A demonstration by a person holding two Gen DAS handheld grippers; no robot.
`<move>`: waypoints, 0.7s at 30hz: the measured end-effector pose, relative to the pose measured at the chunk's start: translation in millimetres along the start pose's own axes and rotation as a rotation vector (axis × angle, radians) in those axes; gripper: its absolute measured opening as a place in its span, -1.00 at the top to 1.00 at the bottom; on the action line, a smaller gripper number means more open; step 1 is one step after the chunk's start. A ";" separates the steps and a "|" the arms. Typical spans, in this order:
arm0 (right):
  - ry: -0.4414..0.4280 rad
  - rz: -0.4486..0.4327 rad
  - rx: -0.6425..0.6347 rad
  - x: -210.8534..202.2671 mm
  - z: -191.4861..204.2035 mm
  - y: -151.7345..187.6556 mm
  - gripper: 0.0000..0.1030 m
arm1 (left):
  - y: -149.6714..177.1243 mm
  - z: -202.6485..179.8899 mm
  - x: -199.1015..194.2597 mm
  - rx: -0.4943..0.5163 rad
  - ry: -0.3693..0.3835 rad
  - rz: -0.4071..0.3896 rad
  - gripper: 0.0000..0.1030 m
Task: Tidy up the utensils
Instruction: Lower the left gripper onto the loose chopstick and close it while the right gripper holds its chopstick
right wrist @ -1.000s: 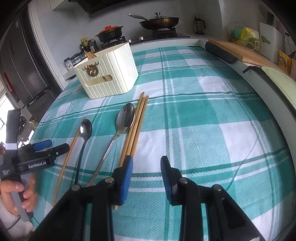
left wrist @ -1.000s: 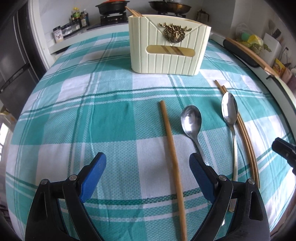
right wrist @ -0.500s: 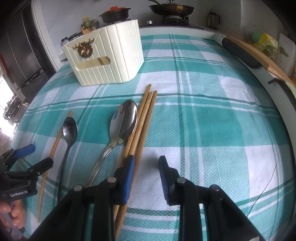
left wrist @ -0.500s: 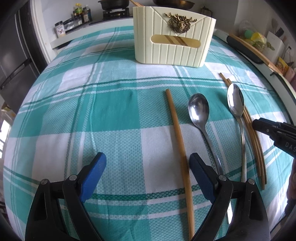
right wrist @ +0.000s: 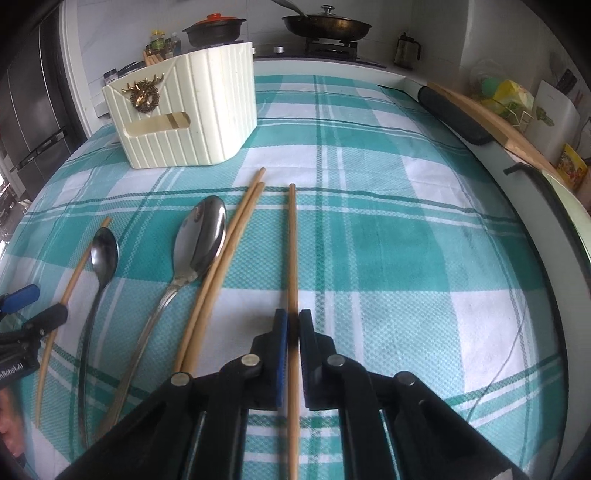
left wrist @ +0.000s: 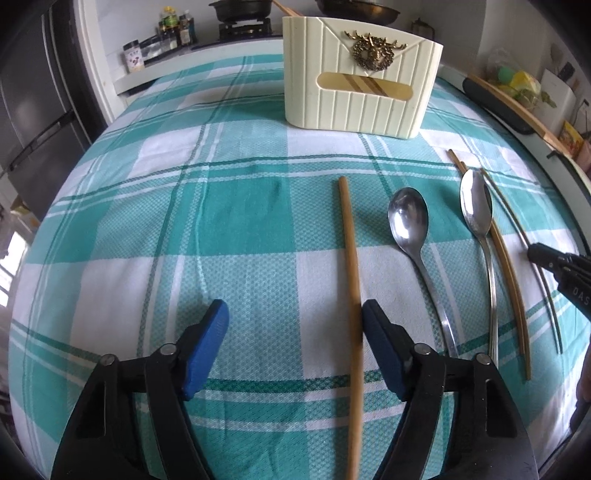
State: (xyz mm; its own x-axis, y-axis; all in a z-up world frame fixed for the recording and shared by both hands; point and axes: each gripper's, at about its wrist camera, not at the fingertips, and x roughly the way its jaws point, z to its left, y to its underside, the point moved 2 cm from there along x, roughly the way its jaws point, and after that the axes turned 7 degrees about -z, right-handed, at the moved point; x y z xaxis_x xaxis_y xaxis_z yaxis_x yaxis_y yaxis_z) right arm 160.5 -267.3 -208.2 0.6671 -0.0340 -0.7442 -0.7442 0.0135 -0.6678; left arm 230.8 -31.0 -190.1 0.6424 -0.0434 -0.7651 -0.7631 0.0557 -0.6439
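My right gripper (right wrist: 293, 321) is shut on one wooden chopstick (right wrist: 293, 251), which points away from me, apart from the pair of chopsticks (right wrist: 229, 243) to its left. A large spoon (right wrist: 201, 236), a small spoon (right wrist: 104, 251) and a single chopstick (right wrist: 74, 277) lie further left on the checked cloth. My left gripper (left wrist: 295, 332) straddles that single chopstick (left wrist: 349, 258); its jaws are closing, and the stick lies just inside the right pad (left wrist: 380, 347). The cream ribbed holder (left wrist: 354, 99) with a gold deer badge stands upright at the back.
The small spoon (left wrist: 408, 221) and large spoon (left wrist: 476, 206) lie right of my left gripper. A wooden board (right wrist: 491, 122) and the raised table rim (right wrist: 546, 236) run along the right. A stove with pots (right wrist: 325, 26) is behind, a fridge (left wrist: 37, 110) at left.
The right jaws have closed on one of the three chopsticks, which now sits apart from the other two. The left jaws have narrowed around the single chopstick.
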 end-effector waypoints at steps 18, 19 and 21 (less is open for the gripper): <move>-0.051 0.029 0.101 -38.2 -59.4 40.9 0.53 | 8.5 27.0 -8.6 0.011 0.007 0.065 -0.33; -0.060 0.038 0.103 -38.1 -60.6 40.2 0.50 | 7.9 25.7 -8.2 0.026 0.015 0.070 -0.34; -0.082 0.066 0.104 -35.6 -62.8 38.0 0.49 | 6.4 23.0 -6.3 0.060 0.034 0.085 -0.39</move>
State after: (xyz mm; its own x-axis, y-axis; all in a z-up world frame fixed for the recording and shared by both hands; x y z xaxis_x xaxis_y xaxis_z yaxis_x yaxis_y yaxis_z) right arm 106.4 -328.4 -206.0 0.6207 0.0522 -0.7823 -0.7818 0.1168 -0.6125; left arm 223.5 -7.5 -189.4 0.5722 -0.0702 -0.8171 -0.8083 0.1199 -0.5764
